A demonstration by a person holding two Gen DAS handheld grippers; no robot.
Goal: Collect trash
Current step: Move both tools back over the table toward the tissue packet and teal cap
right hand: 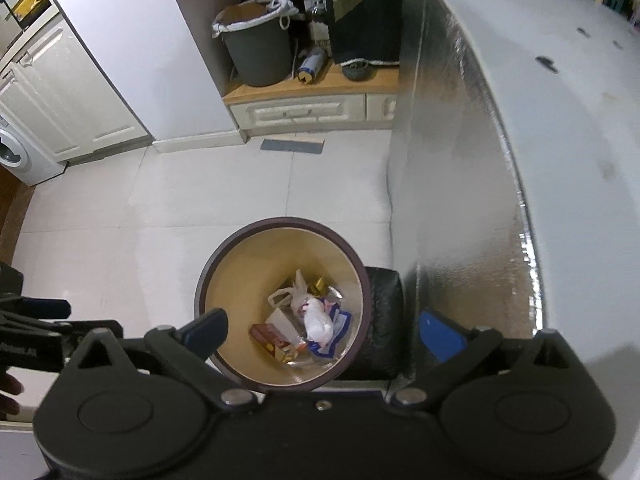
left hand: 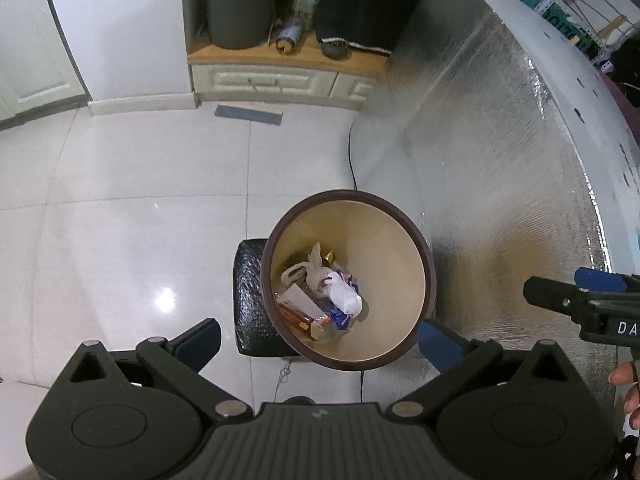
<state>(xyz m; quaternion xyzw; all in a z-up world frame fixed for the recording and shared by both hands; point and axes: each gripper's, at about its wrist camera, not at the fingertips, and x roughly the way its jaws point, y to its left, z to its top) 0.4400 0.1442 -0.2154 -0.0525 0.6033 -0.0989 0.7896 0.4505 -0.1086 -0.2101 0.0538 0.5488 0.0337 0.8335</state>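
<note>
A round bin with a dark brown rim point(left hand: 344, 195) and a cream inside stands on the white tile floor, right below both grippers. Inside lie a knotted white plastic bag point(left hand: 340, 294), a red-orange carton point(left hand: 298, 316) and a blue-white wrapper point(left hand: 340, 318). My left gripper point(left hand: 320, 342) hangs above the bin's near edge, jaws wide apart with nothing between them. In the right wrist view the same bin rim point(right hand: 280, 222) shows the white bag point(right hand: 316, 320) and carton point(right hand: 270, 338). My right gripper point(right hand: 324, 336) is open and empty above it.
A black shiny bag point(left hand: 250, 300) lies against the bin. A silver foil-sided white counter point(left hand: 500, 152) rises on the right. A grey lined bucket point(left hand: 238, 4) and a can stand on a wooden ledge at the back. A thin cable point(left hand: 352, 160) runs along the floor.
</note>
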